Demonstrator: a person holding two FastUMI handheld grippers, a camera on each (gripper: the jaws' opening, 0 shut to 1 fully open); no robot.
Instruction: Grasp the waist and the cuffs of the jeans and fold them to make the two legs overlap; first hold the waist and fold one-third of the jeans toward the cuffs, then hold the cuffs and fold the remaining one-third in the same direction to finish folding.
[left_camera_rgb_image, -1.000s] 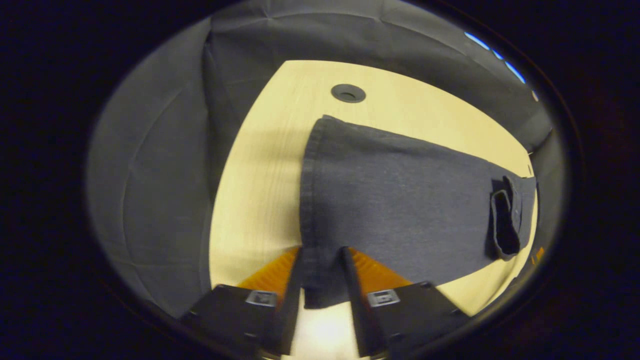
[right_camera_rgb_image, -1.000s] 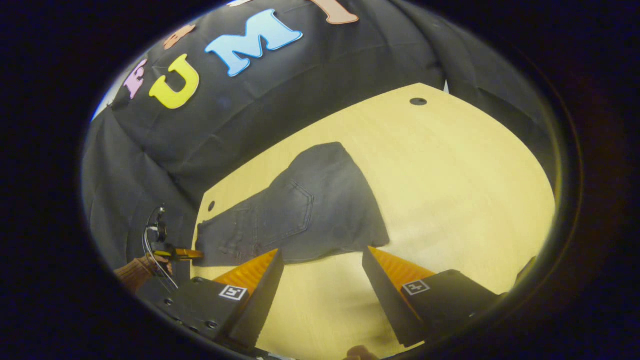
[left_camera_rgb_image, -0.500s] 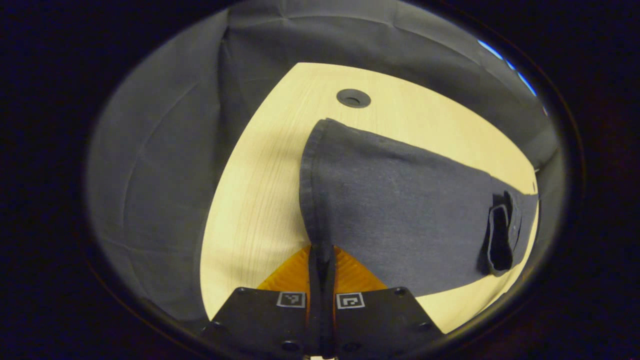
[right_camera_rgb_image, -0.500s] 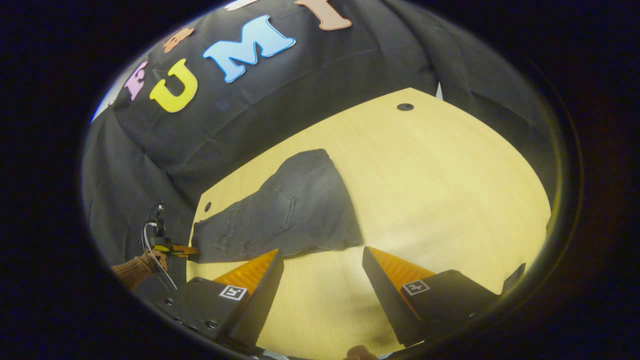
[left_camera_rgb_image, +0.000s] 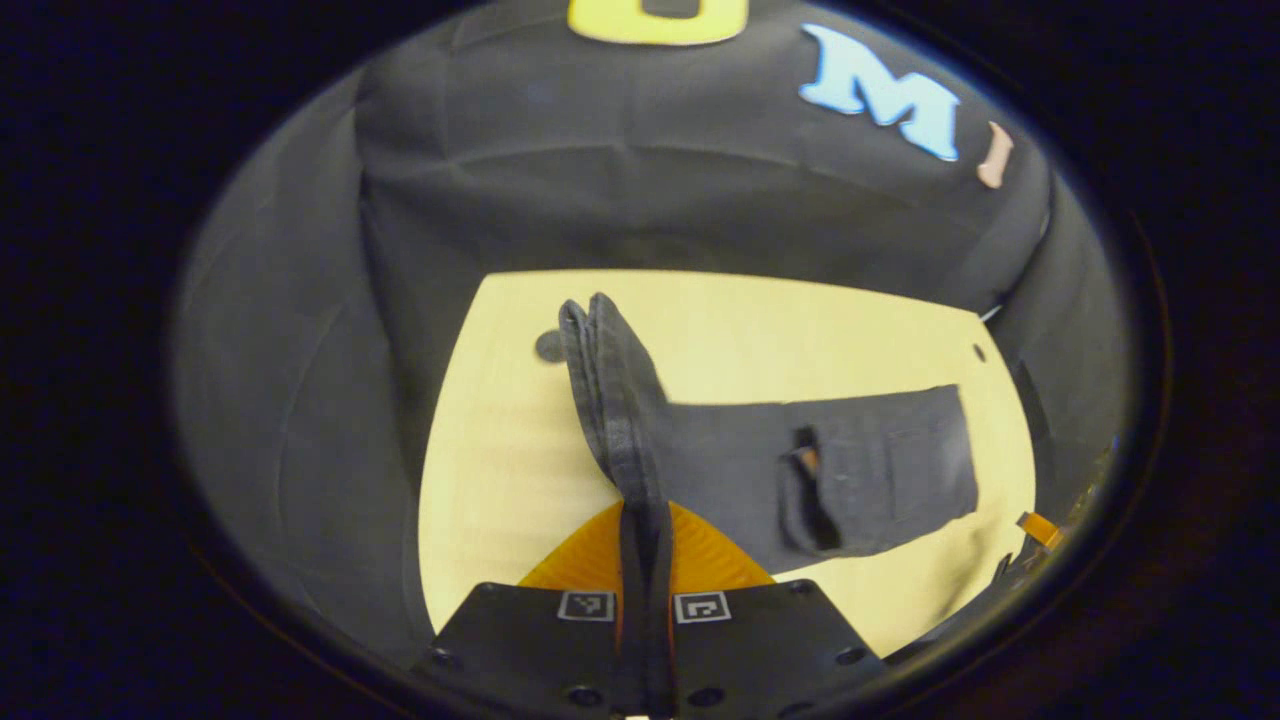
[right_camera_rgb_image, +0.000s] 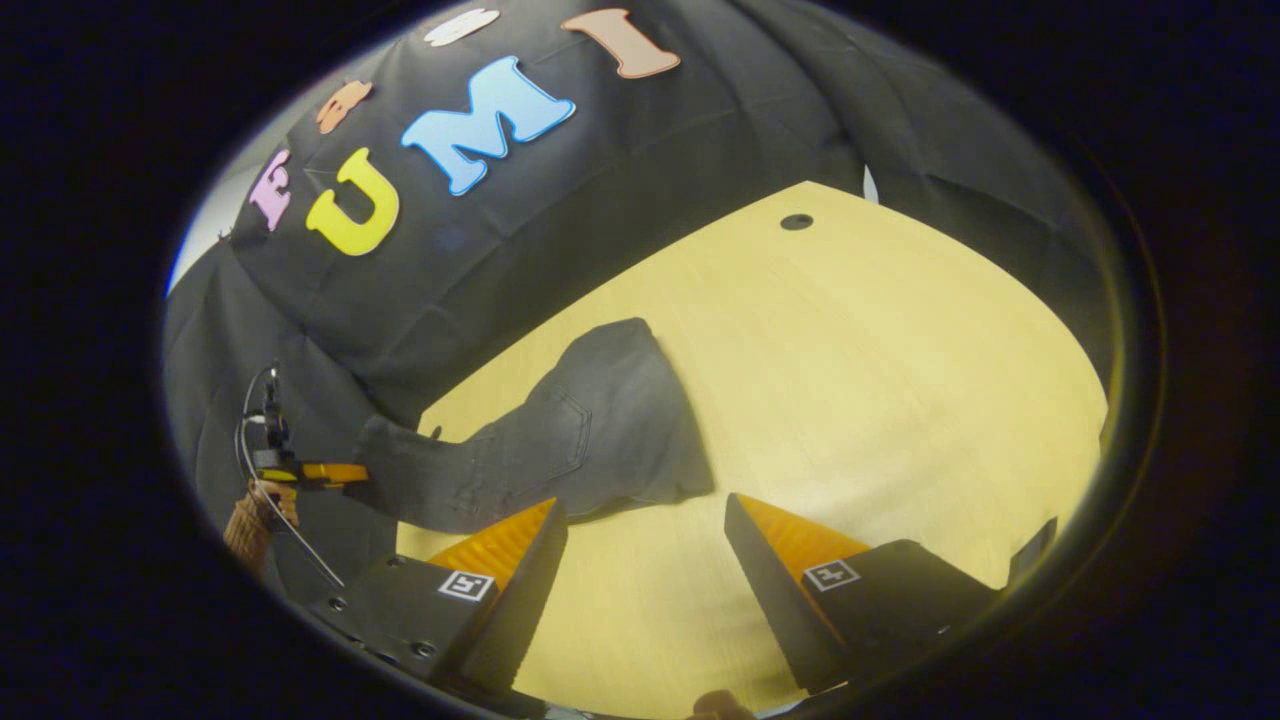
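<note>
On the pale wooden table, dark jeans lying flat over most of their length, back pocket facing up, waist end toward the far right. Near the left gripper, one end of the jeans lifted clear of the tabletop, its layered edge rising in a narrow ridge from between the two fingers, which press together on the denim, clamped tight. Just behind that raised edge, a round cable hole in the table, partly hidden by the cloth. At the far right rim of the left gripper view, a small part of the other tool.

Across in the right gripper view, same jeans on the table, the far-left end held up off the edge by the left gripper, a hand in a brown sleeve behind it. Right gripper spread wide, nothing between its fingers, hanging over bare tabletop just beside the near edge of the jeans, not touching them. Another round hole toward the table's far corner
</note>
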